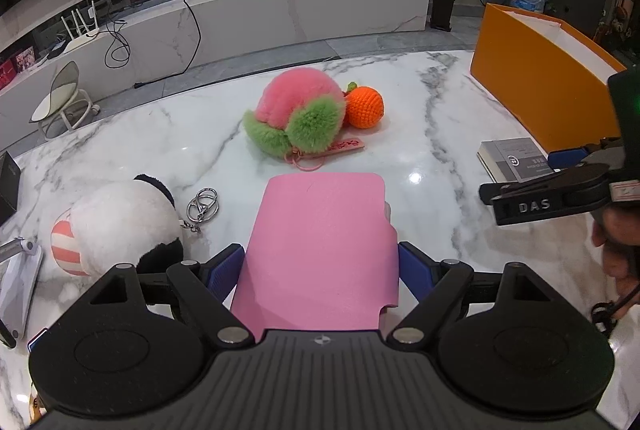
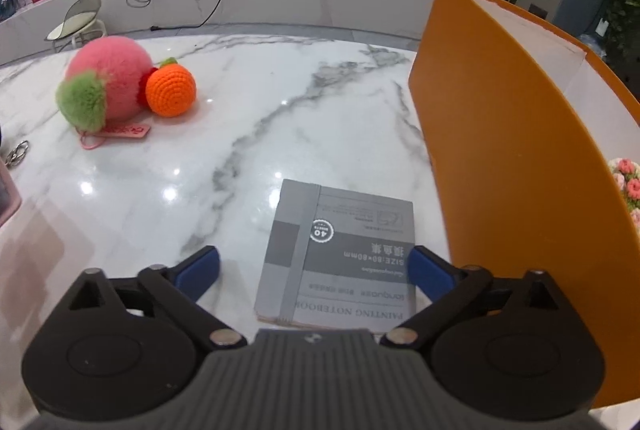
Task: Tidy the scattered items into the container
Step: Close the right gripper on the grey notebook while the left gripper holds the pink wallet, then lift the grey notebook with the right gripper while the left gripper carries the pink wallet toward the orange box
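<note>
To the left of the left tongs (image 1: 320, 262), a white-and-black plush toy with an orange-striped end (image 1: 116, 226) lay on the white marble surface (image 1: 420, 101), a bunch of silver key rings (image 1: 203, 207) touching its right side. The left tongs were closed on a flat pink card with rounded corners (image 1: 320, 242), both blue pads (image 1: 226, 270) pressed against its edges and the card sticking out forward. Well ahead of those tongs sat a fluffy pink-and-green peach-shaped plush (image 1: 298, 115) with a pink tag, and an orange crocheted ball (image 1: 364, 107) touched its right side. Farther right, the right tongs (image 2: 316, 270) stood open around the near end of a small grey painting notebook (image 2: 344, 254) lying flat on the surface: the right pad (image 2: 430, 272) was just beside the notebook's edge, contact not certain, while the left pad was apart from it. Just to the right of these tongs rose the tall orange cardboard box with a white inside (image 2: 500, 157), its near wall close beside the notebook. A crocheted bunch of pink flowers (image 2: 628, 185) showed past the box's wall at the far right.
</note>
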`<state>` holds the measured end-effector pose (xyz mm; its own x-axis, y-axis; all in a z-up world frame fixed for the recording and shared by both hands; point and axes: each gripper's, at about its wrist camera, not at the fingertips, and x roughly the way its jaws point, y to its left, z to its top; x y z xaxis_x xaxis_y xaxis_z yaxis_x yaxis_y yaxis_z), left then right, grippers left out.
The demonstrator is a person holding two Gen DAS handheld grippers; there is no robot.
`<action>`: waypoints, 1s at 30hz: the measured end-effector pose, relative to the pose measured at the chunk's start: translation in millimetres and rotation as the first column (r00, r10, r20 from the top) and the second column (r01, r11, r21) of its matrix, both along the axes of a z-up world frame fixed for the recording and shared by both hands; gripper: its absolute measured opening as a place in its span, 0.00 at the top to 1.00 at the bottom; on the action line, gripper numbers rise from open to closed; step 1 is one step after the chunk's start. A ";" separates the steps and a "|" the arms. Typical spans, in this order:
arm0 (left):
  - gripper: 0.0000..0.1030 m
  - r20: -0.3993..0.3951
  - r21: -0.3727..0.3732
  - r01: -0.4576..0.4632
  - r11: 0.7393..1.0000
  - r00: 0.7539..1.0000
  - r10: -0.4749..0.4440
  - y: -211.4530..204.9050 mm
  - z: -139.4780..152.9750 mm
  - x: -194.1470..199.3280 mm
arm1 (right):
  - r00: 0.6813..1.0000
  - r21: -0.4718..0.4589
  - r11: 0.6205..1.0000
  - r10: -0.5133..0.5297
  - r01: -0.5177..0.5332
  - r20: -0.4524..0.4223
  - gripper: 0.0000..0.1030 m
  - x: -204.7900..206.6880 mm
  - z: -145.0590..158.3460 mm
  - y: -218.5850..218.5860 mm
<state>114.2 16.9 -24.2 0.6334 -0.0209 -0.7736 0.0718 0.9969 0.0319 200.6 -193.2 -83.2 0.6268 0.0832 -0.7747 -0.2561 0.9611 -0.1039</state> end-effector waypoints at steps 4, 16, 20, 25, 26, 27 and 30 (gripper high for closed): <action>0.06 -0.001 -0.004 0.005 1.000 1.000 -0.005 -0.1 0.6 -1.0 | 0.999 -0.013 0.999 -0.041 0.041 0.036 0.00 -1.5 -3.8 2.7; 0.06 -0.014 -0.003 0.015 1.000 1.000 -0.015 -5.3 -2.2 0.4 | 0.971 0.085 0.980 -0.193 0.182 0.145 0.00 -38.0 -9.6 2.3; 0.06 -0.016 -0.003 0.024 1.000 1.000 -0.024 -7.4 -3.2 0.7 | 0.951 0.117 0.965 -0.254 0.235 0.179 0.01 -54.4 -12.6 2.3; 0.06 -0.013 -0.004 0.021 1.000 1.000 -0.021 -5.5 -2.6 0.8 | 0.932 0.158 0.944 -0.317 0.291 0.175 0.00 -63.8 -17.1 0.4; 0.06 -0.013 -0.005 0.021 1.000 1.000 -0.021 -5.1 -2.5 0.9 | 0.932 0.162 0.940 -0.324 0.299 0.161 0.00 -62.2 -18.3 0.1; 0.06 -0.013 -0.006 0.021 1.000 1.000 -0.021 -4.9 -2.5 0.9 | 0.933 0.159 0.940 -0.326 0.302 0.153 0.00 -60.0 -19.3 0.9; 0.06 -0.014 -0.005 0.025 1.000 1.000 -0.025 -5.2 -2.7 1.0 | 0.936 0.157 0.943 -0.317 0.295 0.150 0.00 -57.1 -20.2 2.1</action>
<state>115.2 11.7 -26.9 0.6218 -0.0404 -0.7821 0.0973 0.9949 0.0260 143.5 -191.1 -103.4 0.7593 -0.0411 -0.6494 0.0631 0.9979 0.0107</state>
